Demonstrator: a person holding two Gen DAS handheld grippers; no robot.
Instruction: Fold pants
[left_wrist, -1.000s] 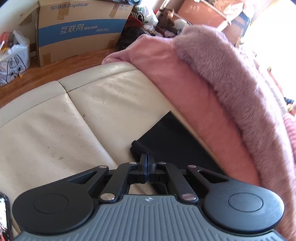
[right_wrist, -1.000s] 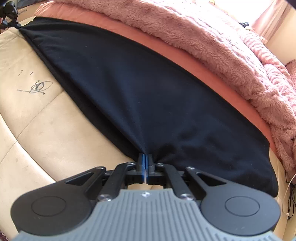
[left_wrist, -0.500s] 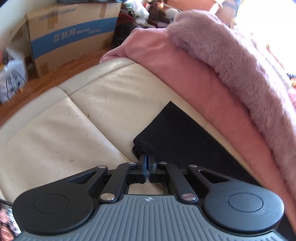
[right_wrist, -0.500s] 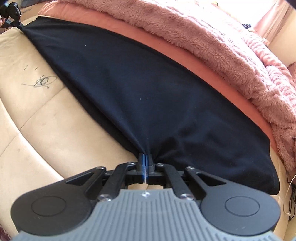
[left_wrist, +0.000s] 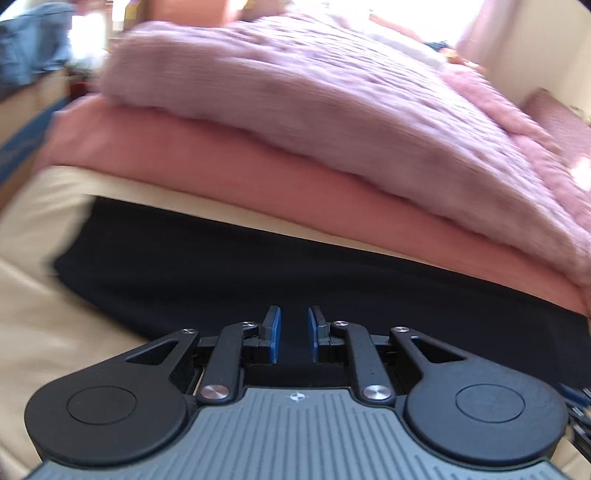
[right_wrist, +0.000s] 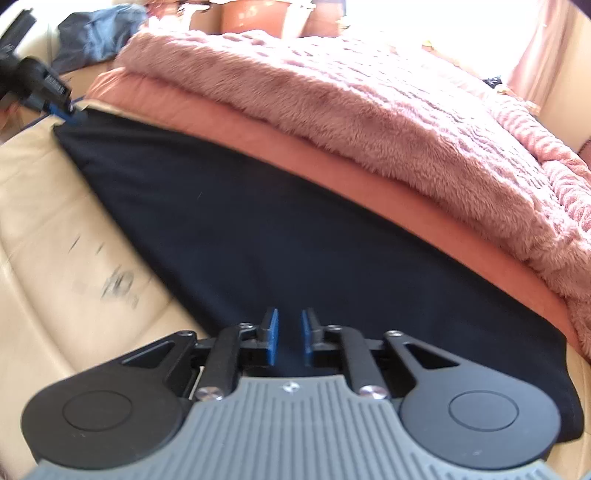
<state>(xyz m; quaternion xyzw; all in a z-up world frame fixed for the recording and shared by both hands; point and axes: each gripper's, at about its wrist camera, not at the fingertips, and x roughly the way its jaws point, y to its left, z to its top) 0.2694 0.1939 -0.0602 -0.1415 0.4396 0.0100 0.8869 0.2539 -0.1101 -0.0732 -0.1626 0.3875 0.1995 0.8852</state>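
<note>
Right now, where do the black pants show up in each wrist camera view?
Left wrist: the black pants form a dark band across the middle, just beyond the open left gripper.
Right wrist: they run from upper left to lower right, past the open right gripper.
Shared landmark: the fuzzy pink blanket behind them.

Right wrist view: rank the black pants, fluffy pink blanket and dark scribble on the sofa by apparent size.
1-2. black pants and fluffy pink blanket: comparable, and the blanket runs out of frame, so unranked.
3. dark scribble: clearly smallest.
</note>
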